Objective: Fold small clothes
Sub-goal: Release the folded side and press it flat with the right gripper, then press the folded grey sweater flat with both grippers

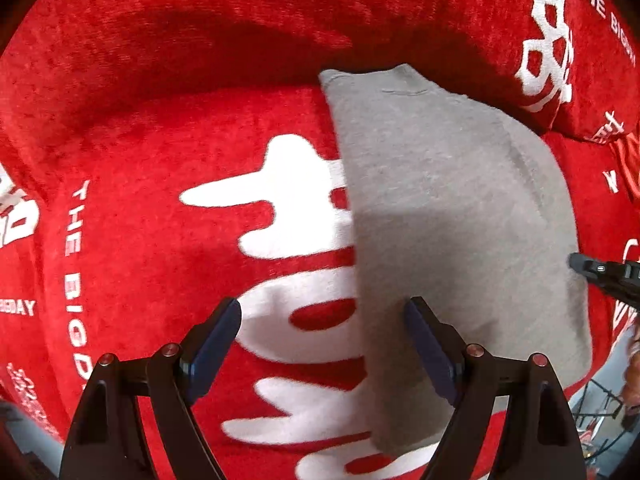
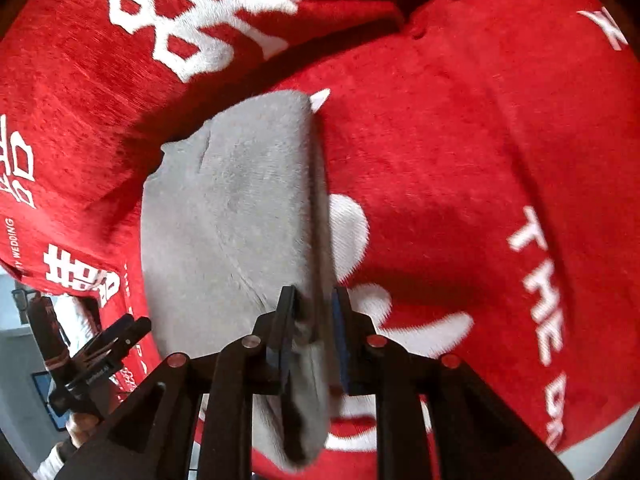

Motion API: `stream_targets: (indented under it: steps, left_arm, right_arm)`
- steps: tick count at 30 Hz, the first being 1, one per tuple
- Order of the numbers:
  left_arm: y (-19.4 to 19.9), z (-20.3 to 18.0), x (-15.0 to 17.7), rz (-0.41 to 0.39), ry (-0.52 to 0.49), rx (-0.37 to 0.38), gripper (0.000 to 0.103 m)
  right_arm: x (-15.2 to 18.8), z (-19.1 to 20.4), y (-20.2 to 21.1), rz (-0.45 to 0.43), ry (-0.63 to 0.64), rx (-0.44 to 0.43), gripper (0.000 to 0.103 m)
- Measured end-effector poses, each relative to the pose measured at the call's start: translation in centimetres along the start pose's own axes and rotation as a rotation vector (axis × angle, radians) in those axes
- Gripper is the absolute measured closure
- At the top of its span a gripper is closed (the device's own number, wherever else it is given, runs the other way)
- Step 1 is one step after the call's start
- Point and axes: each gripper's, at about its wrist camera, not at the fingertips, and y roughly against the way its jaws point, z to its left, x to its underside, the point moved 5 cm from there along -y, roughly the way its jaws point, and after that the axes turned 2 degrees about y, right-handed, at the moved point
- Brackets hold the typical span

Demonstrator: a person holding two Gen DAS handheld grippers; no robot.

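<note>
A red plush cover (image 1: 132,120) with white printed characters and the words "THE BIG DAY" spreads over a cushioned seat and fills nearly all of both views. Its pile is short and velvety, and it rises at the far side into a back cushion (image 1: 500,8) printed in the same red and white. A dark shadow falls in the crease where seat meets back.

The grey garment (image 1: 452,216) lies folded on the seat part of this cover, a narrow strip running from the near edge of the seat toward the back cushion, its far end just short of the crease. It covers part of the large white character (image 1: 280,208) printed on the cover.

The left gripper (image 1: 322,344) hovers over the near end of the garment with its fingers spread wide and holding nothing; one finger (image 1: 430,352) is above the grey cloth, the other above the white print.

The right gripper (image 2: 314,328) has its fingers drawn narrow, with the long right-hand edge of the garment (image 2: 224,220) running between them; the cloth bunches there and seems pinched.

Beyond the near edge of the cover, the right wrist view shows a sliver of room: pale floor or wall (image 2: 20,360) and the left gripper held in a hand. Details there are too small to tell.
</note>
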Motion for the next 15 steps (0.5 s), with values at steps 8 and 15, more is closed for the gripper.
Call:
stream_targets:
  steps: [8,15]
  left_arm:
    - [1.1,-1.3,1.9,0.033,-0.042,0.023,0.018]
    - [-1.4,-2.5,5.4,0.070,-0.081,-0.010,0.018]
  right_arm:
    - [3.9,3.1,1.5,0.089,0.118,-0.038,0.081]
    - [6.0,2.4,0.0,0.142,0.184,0.052,0.085]
